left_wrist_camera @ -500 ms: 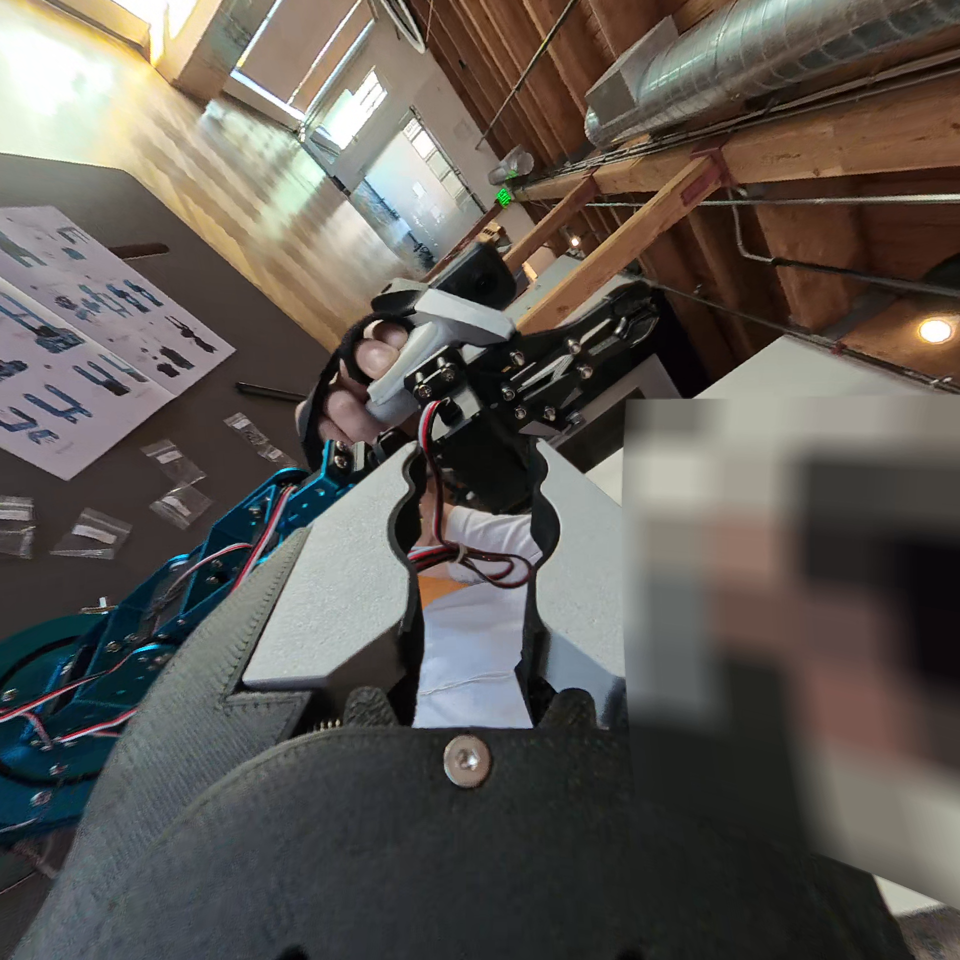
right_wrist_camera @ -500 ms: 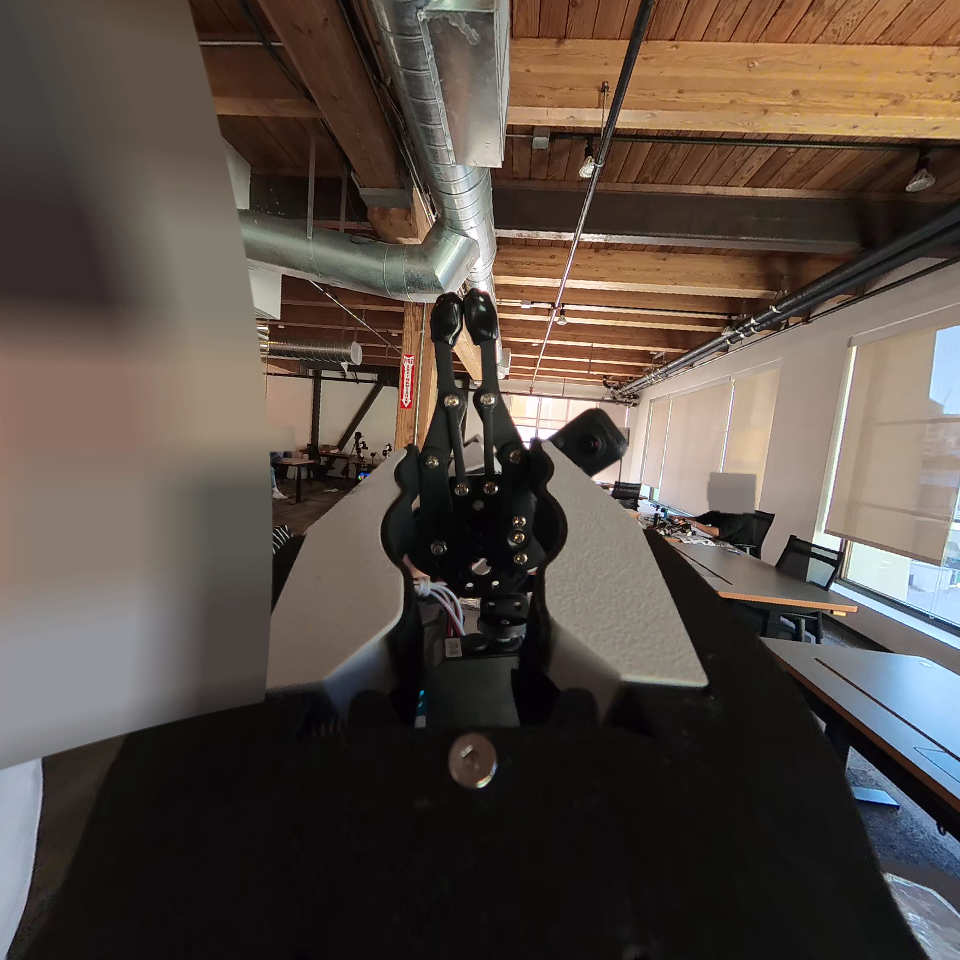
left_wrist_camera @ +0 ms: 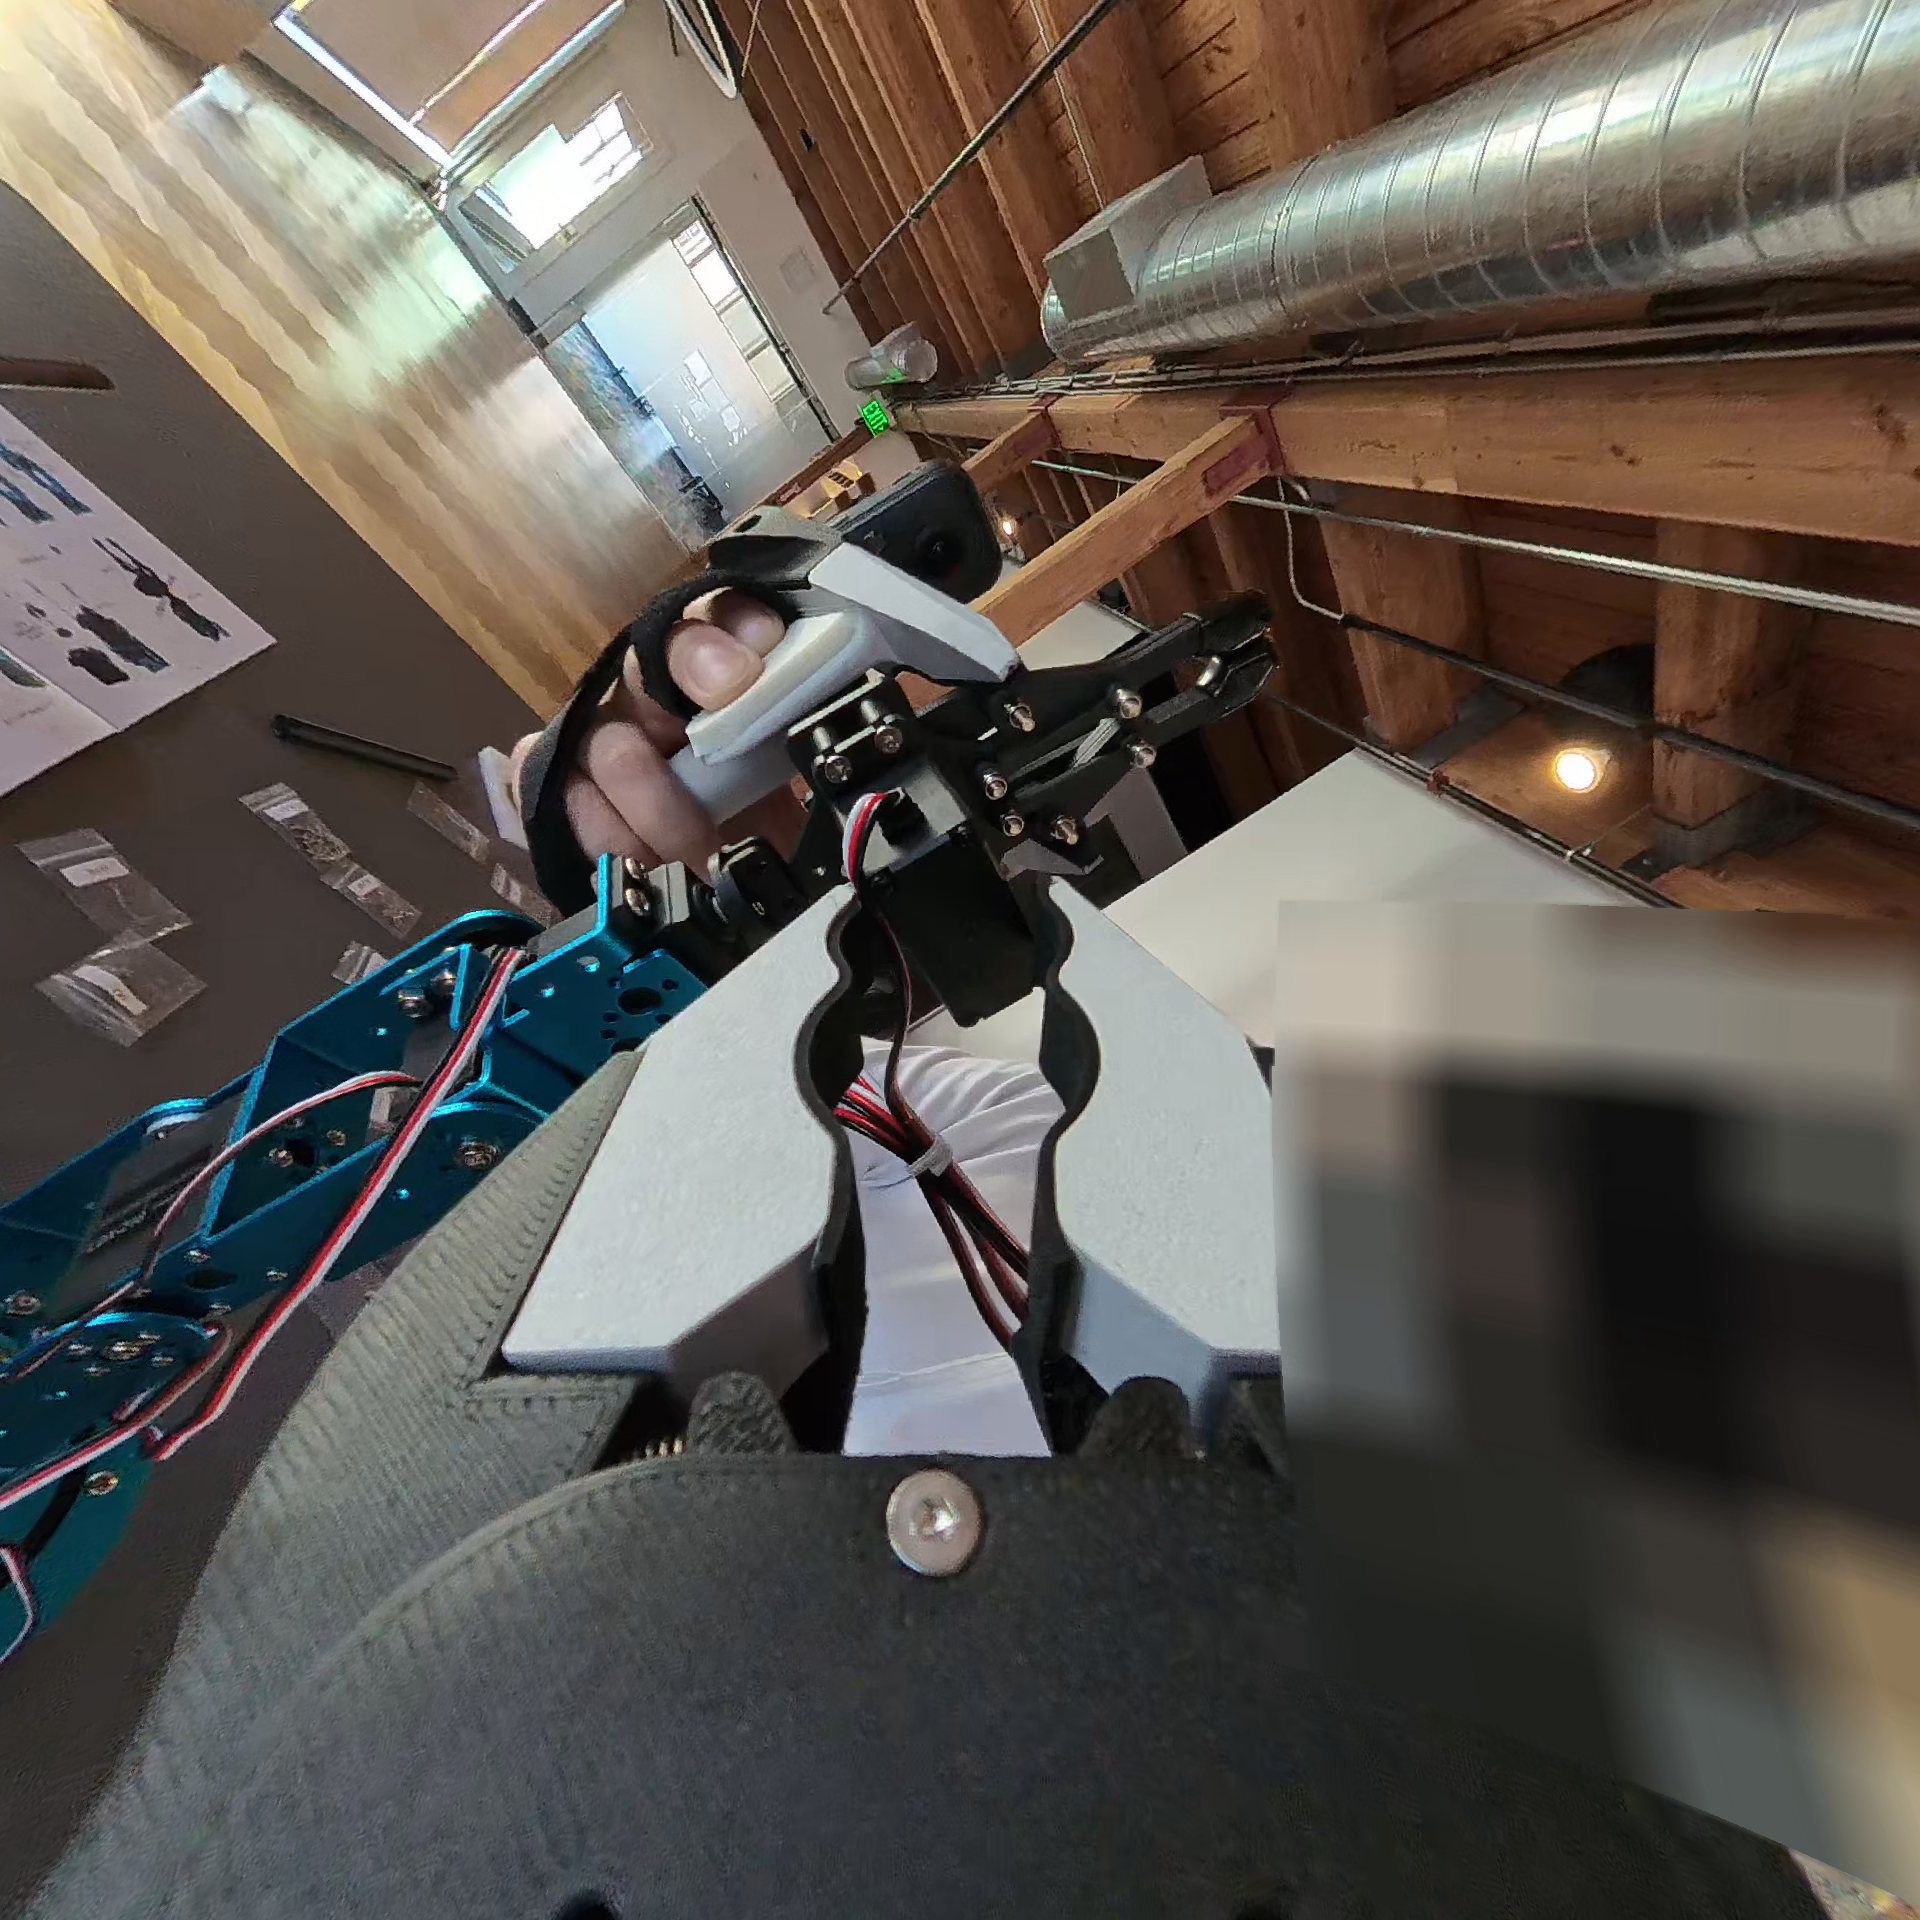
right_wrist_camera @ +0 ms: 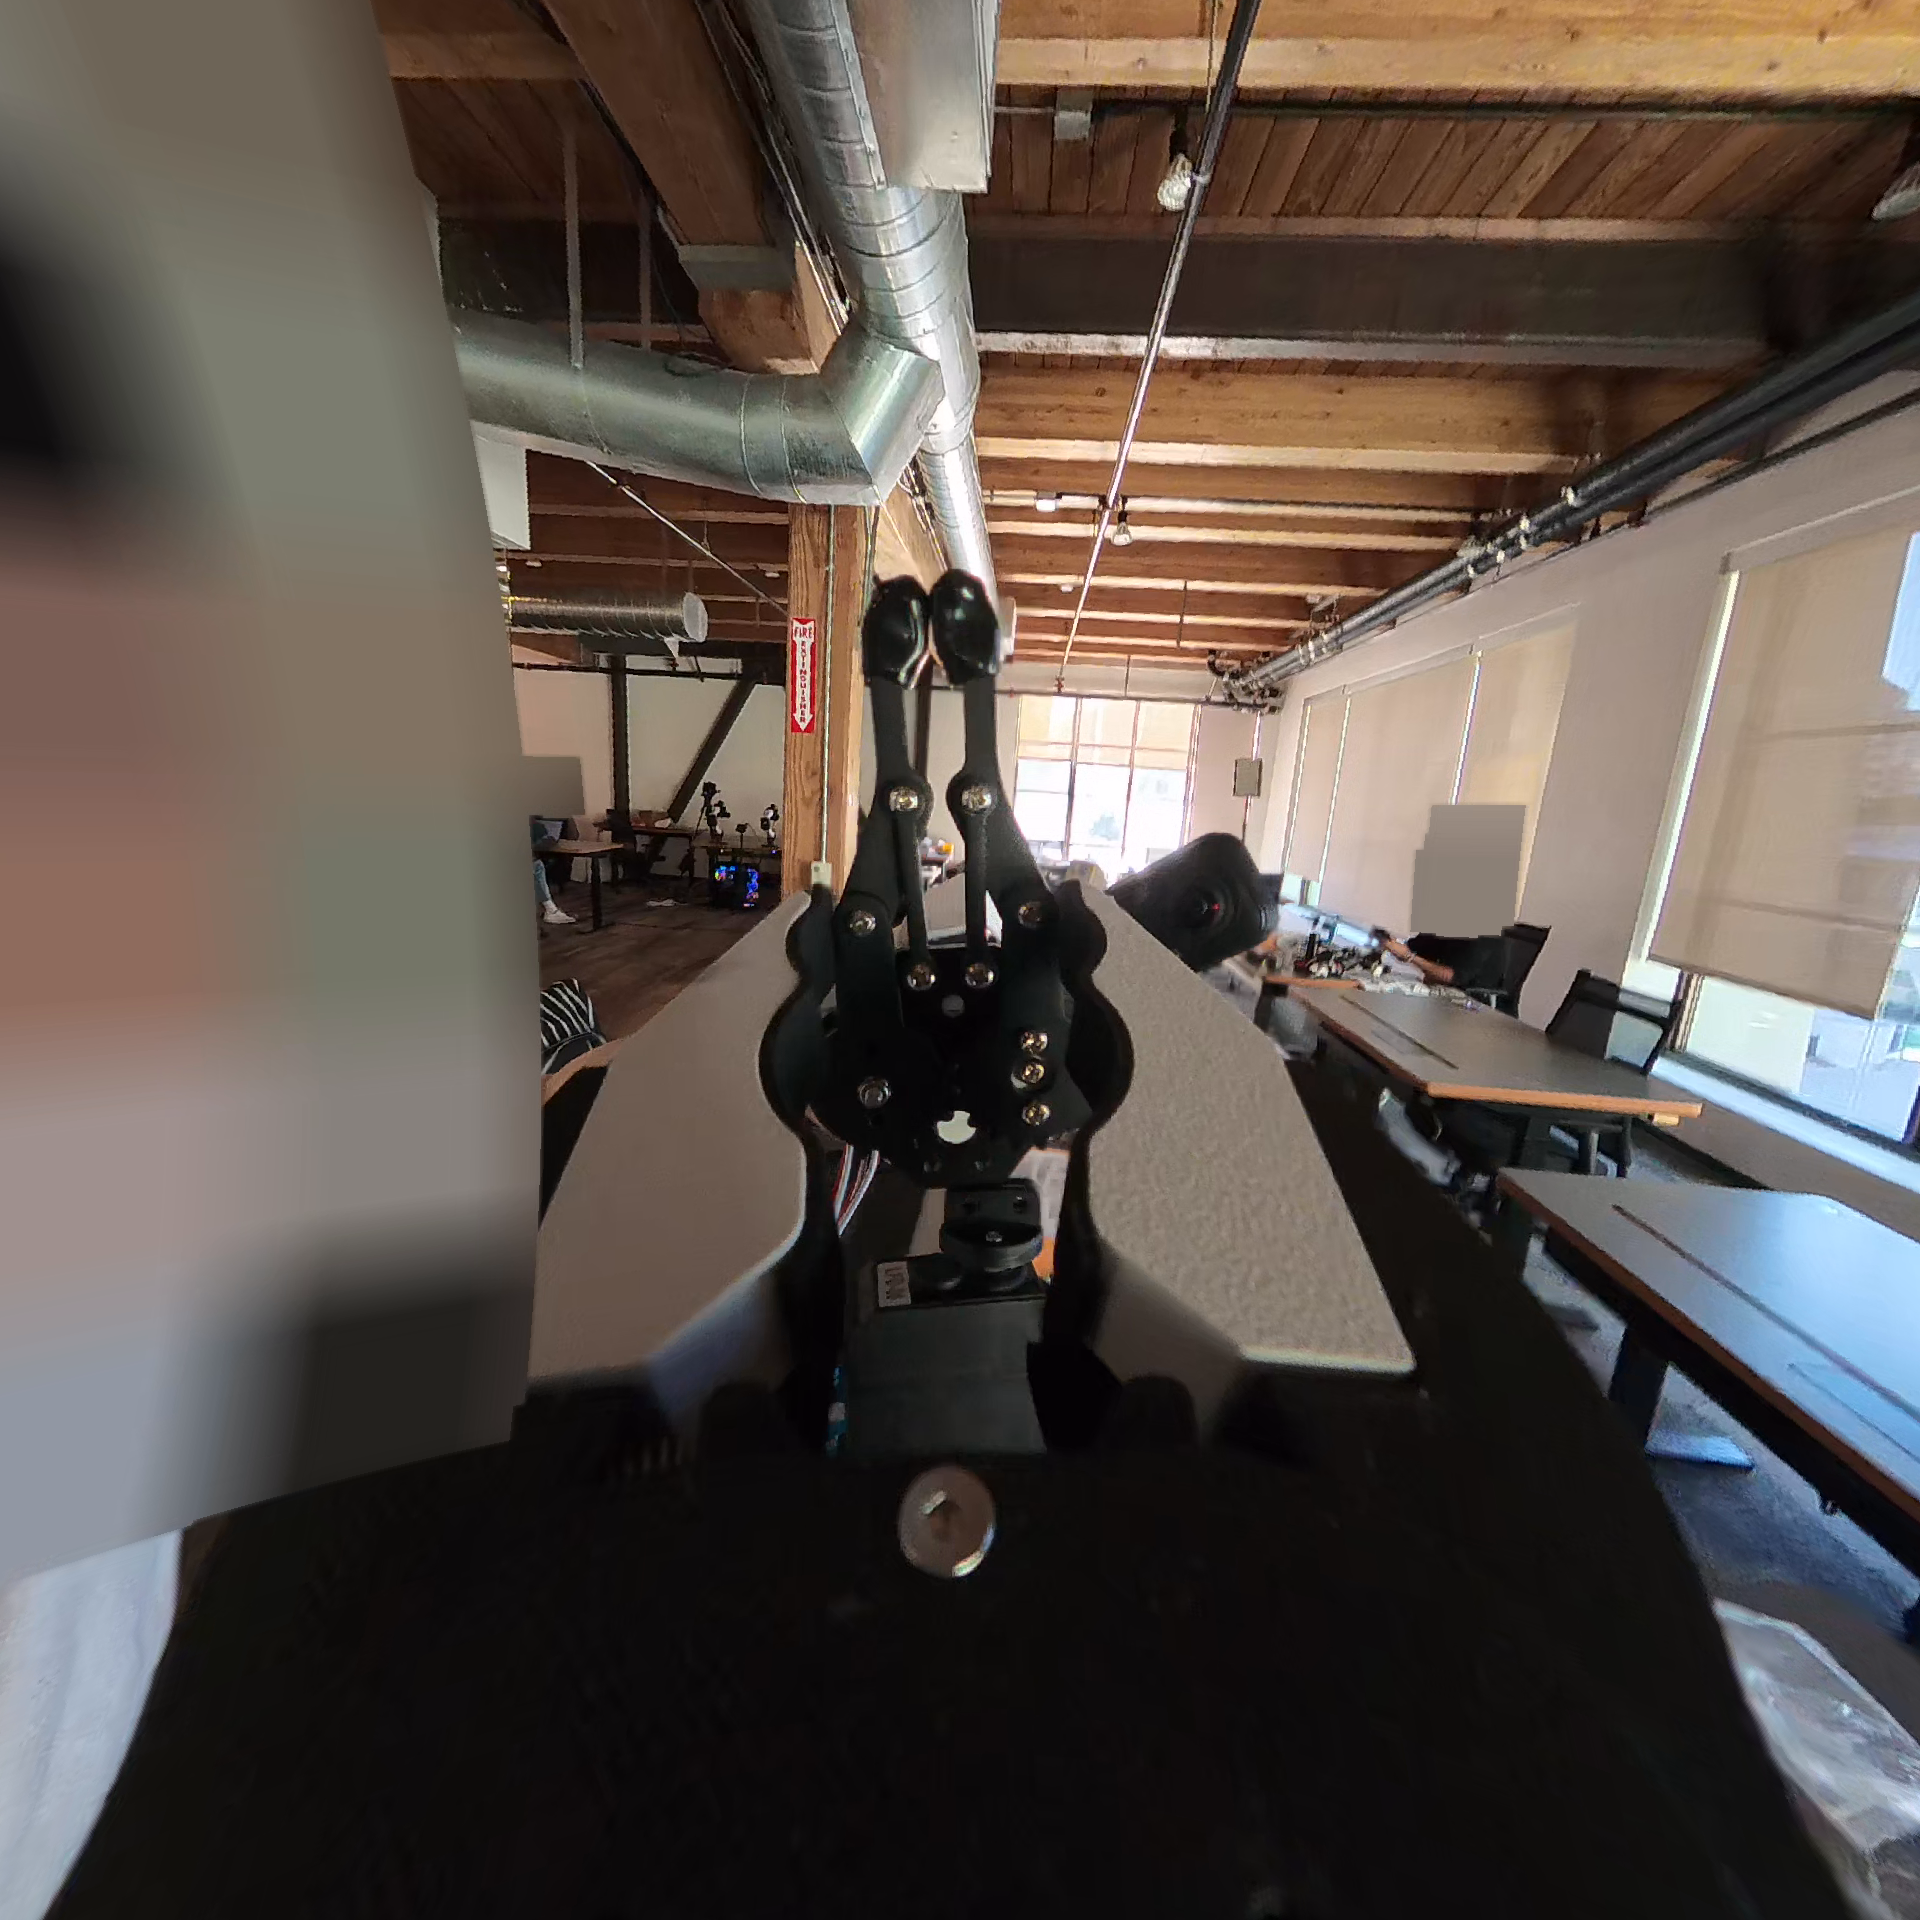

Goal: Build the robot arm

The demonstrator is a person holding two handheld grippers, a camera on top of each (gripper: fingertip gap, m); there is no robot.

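Note:
A small blue metal robot arm (left_wrist_camera: pixel 343 1122) with red, white and black wires rises from the dark table. It ends in a black servo (left_wrist_camera: pixel 956 935) and a black claw (left_wrist_camera: pixel 1195 665). My left gripper (left_wrist_camera: pixel 945 935) is shut on the black servo, and the wires run back between its pads. My right gripper (right_wrist_camera: pixel 945 914) is shut on the black claw's base (right_wrist_camera: pixel 945 1070); the claw tips (right_wrist_camera: pixel 935 634) point up and touch. A gloved hand (left_wrist_camera: pixel 634 769) holds the right gripper's grey finger (left_wrist_camera: pixel 914 623), which shows in the left wrist view.
A printed sheet (left_wrist_camera: pixel 94 592), a black rod (left_wrist_camera: pixel 364 748) and several small clear bags (left_wrist_camera: pixel 114 883) lie on the dark table (left_wrist_camera: pixel 208 436). The left gripper's camera (right_wrist_camera: pixel 1195 914) shows beyond the claw. Desks (right_wrist_camera: pixel 1507 1049) and chairs stand to the right. My two grippers' fingertips are within a few centimetres of each other.
The left wrist view has swung a little, so the sheet and table sit farther left. Both grippers keep their hold and the claw has barely moved.

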